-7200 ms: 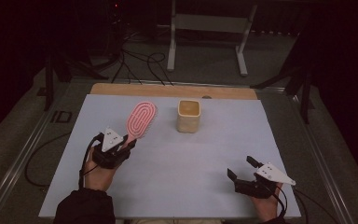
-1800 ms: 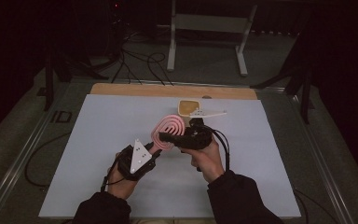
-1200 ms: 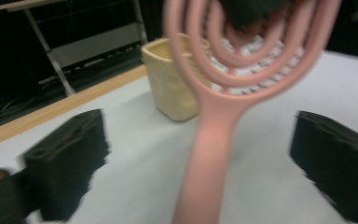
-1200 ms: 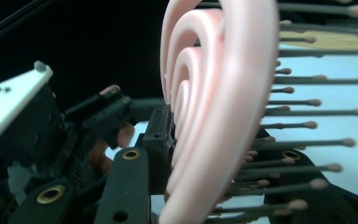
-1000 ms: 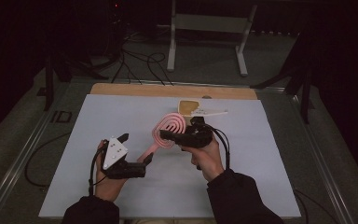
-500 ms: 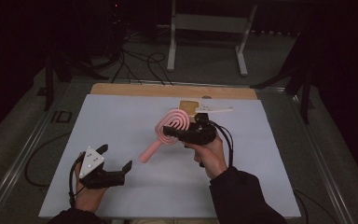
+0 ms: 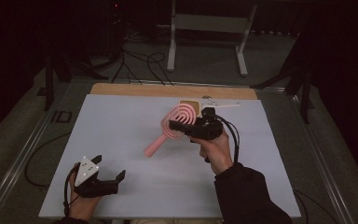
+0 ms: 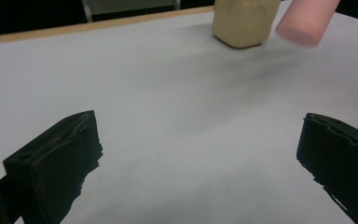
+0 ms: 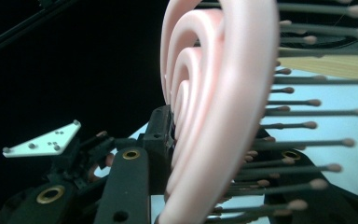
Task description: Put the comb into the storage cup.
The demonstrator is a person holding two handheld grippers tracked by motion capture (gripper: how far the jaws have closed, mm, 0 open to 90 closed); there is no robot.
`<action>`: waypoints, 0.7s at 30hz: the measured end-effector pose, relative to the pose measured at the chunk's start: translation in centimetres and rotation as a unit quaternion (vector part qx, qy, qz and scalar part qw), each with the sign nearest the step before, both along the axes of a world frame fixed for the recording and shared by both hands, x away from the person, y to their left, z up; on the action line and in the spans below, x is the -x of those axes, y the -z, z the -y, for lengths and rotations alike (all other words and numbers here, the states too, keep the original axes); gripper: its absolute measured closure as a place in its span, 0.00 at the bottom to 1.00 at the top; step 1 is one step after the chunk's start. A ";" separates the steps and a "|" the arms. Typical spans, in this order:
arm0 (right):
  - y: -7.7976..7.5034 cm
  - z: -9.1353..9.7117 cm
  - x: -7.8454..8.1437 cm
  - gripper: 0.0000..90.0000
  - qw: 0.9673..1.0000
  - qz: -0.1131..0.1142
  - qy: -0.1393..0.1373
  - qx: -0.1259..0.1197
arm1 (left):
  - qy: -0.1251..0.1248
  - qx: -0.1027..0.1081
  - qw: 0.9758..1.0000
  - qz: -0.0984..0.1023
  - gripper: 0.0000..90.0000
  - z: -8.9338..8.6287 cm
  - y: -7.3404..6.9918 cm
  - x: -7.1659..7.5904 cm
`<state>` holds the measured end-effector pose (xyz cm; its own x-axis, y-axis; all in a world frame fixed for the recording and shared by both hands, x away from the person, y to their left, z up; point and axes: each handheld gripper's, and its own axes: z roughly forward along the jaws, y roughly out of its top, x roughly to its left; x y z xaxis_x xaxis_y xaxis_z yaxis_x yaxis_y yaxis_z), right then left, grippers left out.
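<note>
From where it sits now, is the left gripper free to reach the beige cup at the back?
Probably yes. The left gripper hangs open and empty near the front edge, with bare white table between it and the beige cup. Only the pink brush, held up by the right gripper, hangs nearby.

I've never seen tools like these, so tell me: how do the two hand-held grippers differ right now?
The right gripper is shut on the pink hairbrush, held up over the middle of the table; the left gripper is open and holds nothing, low by the near edge. Both are black two-jaw tools with a trailing cable, one in each hand.
</note>
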<state>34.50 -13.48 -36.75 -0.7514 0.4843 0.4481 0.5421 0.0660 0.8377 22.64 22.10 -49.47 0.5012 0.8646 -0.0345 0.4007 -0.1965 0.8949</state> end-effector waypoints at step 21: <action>-1.9 2.6 -0.9 0.70 1.000 -0.003 0.025 -0.009 | -0.008 0.001 1.000 0.018 0.00 0.5 0.4 0.3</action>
